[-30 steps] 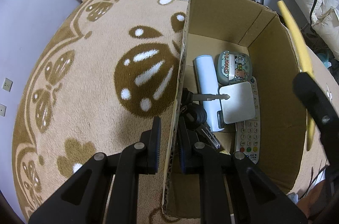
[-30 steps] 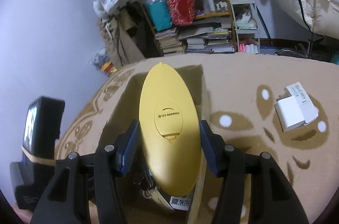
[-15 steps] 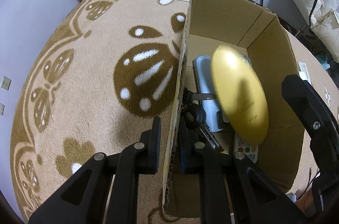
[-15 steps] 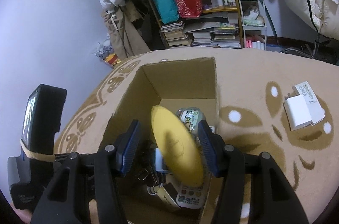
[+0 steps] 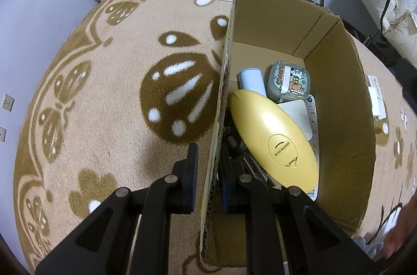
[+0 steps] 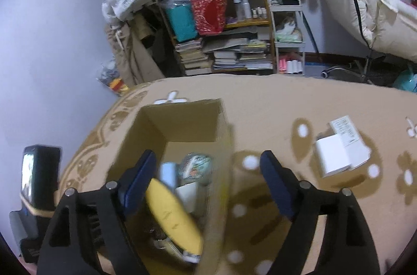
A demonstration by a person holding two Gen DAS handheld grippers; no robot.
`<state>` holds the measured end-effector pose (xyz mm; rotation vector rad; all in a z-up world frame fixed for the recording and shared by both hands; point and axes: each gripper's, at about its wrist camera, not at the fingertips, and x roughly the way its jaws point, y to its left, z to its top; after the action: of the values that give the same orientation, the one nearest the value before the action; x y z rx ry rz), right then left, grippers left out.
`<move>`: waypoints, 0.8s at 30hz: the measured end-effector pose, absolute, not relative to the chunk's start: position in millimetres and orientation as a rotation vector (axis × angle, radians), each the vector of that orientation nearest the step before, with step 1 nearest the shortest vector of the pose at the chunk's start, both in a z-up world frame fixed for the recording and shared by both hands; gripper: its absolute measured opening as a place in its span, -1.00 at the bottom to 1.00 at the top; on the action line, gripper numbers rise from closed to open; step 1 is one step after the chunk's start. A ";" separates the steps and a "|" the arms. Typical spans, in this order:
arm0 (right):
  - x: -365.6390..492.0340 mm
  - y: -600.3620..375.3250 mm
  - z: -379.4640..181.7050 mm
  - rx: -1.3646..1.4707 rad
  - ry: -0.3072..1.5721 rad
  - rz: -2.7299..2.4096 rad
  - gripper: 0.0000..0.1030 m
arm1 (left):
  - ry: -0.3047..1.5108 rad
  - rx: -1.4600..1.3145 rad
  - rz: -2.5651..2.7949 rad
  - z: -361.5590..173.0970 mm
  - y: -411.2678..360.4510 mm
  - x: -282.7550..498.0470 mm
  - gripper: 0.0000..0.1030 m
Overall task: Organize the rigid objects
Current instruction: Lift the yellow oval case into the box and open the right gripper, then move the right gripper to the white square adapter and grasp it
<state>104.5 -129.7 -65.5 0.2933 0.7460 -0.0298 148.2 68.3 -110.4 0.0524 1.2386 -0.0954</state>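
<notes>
One glossy yellow oval case (image 5: 273,138), flat-lying in cardboard box (image 5: 338,98)

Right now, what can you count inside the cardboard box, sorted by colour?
Yellow: 1, the oval case
Light blue: 1, the cylinder
Grey: 1, the cartoon-print case
White: 2, the flat square piece and the remote
Black or metal: 1 bunch of keys, partly hidden
Total: 6 visible

Cardboard box (image 5: 338,118) floor crowded under the yellow oval case (image 5: 273,134) (far end bare); surrounding rug (image 5: 104,92) unobstructed.
</notes>
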 end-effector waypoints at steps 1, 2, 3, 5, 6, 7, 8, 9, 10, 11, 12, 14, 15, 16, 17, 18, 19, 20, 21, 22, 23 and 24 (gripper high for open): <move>108.2 -136.7 -63.4 0.283 0.752 -0.047 0.78 | 1.239 0.053 -0.095 -110.5 68.5 148.3 -0.72; 111.4 -143.2 -61.3 0.275 0.756 -0.062 0.81 | 1.239 0.051 -0.095 -110.7 68.6 148.4 -0.72; 111.9 -147.6 -59.8 0.268 0.756 -0.073 0.91 | 1.240 0.050 -0.095 -110.6 68.5 148.0 -0.72; 115.3 -159.4 -56.3 0.245 0.748 -0.107 1.00 | 1.241 0.047 -0.095 -110.4 68.4 147.6 -0.72; 117.0 -164.7 -55.4 0.231 0.745 -0.125 1.00 | 1.241 0.049 -0.095 -110.2 68.4 147.6 -0.72; 119.2 -169.7 -55.3 0.218 0.747 -0.140 1.00 | 1.240 0.049 -0.095 -110.1 68.4 147.7 -0.72; 122.2 -176.6 -57.2 0.204 0.756 -0.158 1.00 | 1.240 0.050 -0.095 -110.1 68.5 147.8 -0.72; 124.7 -180.6 -59.1 0.200 0.762 -0.168 1.00 | 1.241 0.048 -0.095 -110.2 68.5 147.7 -0.72; 127.6 -185.6 -62.0 0.197 0.774 -0.180 1.00 | 1.241 0.048 -0.095 -110.2 68.5 147.7 -0.72; 131.0 -192.1 -67.7 0.191 0.800 -0.194 1.00 | 1.241 0.048 -0.095 -110.3 68.6 147.6 -0.72; 132.4 -195.8 -70.9 0.190 0.810 -0.202 1.00 | 1.241 0.048 -0.095 -110.2 68.4 147.6 -0.72; 135.3 -205.9 -81.3 0.197 0.837 -0.217 1.00 | 1.240 0.049 -0.095 -110.2 68.8 147.8 -0.72; 136.9 -209.2 -85.3 0.205 0.847 -0.223 1.00 | 1.242 0.046 -0.094 -110.2 68.8 147.9 -0.72; 137.7 -213.5 -90.7 0.215 0.859 -0.230 1.00 | 1.243 0.043 -0.093 -110.0 69.3 148.4 -0.72; 139.7 -217.2 -97.0 0.226 0.875 -0.237 1.00 | 1.245 0.038 -0.093 -109.7 69.9 149.1 -0.72; 141.6 -220.4 -103.0 0.235 0.887 -0.242 1.00 | 1.246 0.036 -0.094 -109.8 70.6 149.7 -0.72; 143.8 -223.8 -109.9 0.242 0.901 -0.247 1.00 | 1.246 0.036 -0.095 -109.8 71.0 149.8 -0.72; 144.4 -226.0 -115.4 0.243 0.910 -0.251 1.00 | 1.245 0.038 -0.096 -109.9 71.3 149.8 -0.72; 146.2 -228.2 -121.1 0.242 0.923 -0.252 1.00 | 1.245 0.039 -0.095 -110.1 71.3 149.8 -0.72; 148.2 -230.0 -127.1 0.238 0.937 -0.254 1.00 | 1.245 0.041 -0.095 -110.0 71.5 150.1 -0.72; 149.7 -230.6 -131.3 0.231 0.948 -0.257 1.00 | 1.244 0.044 -0.094 -110.3 70.6 149.7 -0.72; 150.7 -232.0 -135.9 0.220 0.958 -0.261 1.00 | 1.244 0.045 -0.094 -110.5 70.5 149.6 -0.72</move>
<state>150.7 -232.0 -135.9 0.2199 0.9579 -0.2609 149.6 70.5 -110.5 0.0449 1.2442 -0.0938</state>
